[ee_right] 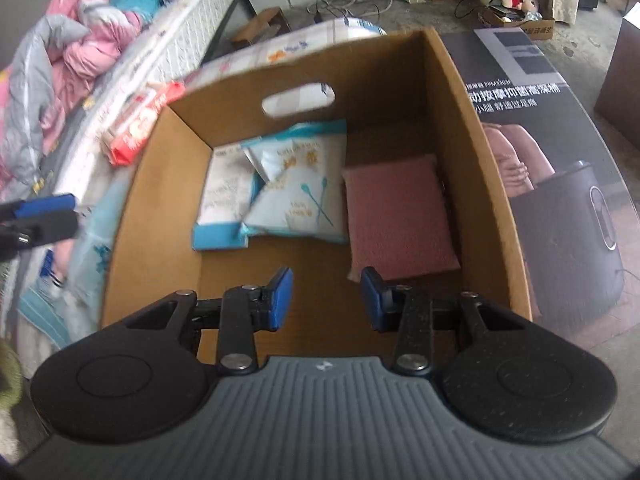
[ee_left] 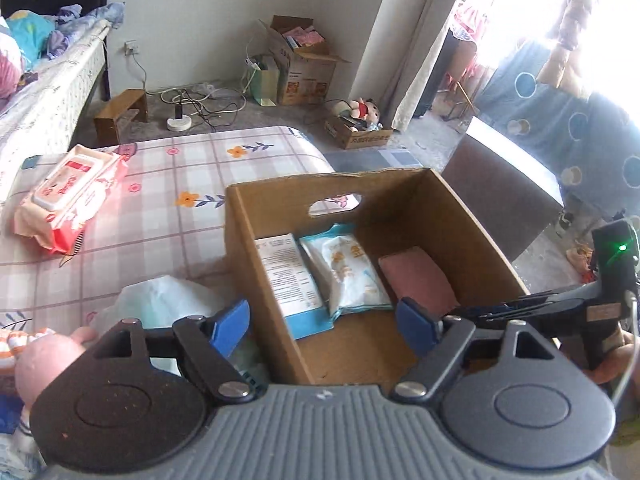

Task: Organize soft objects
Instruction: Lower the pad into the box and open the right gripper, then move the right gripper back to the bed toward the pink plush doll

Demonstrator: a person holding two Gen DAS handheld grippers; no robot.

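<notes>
An open cardboard box [ee_left: 472, 216] stands on the checked mattress [ee_left: 160, 200]. Inside lie a white-and-blue flat packet [ee_left: 290, 276], a cotton-swab pouch [ee_left: 348, 272] and a pink folded cloth [ee_left: 420, 280]. My left gripper [ee_left: 323, 326] is open and straddles the box's near left wall, one finger outside and one inside, holding nothing. A red-and-white wipes pack [ee_left: 70, 196] lies far left on the mattress. A white soft pack [ee_left: 160, 296] and a pink plush toy [ee_left: 44, 360] sit beside the left finger. My right gripper [ee_right: 328, 300] hangs open and empty over the box [ee_right: 160, 200], near the pink cloth [ee_right: 396, 216].
A bed with pink and grey bedding [ee_right: 60, 60] lies to the left. Boxes [ee_left: 304, 68], cables and a doll [ee_left: 362, 112] sit on the floor behind. A person in blue patterned clothes [ee_left: 568, 120] stands at the right. A printed carton [ee_right: 560, 160] lies beside the box.
</notes>
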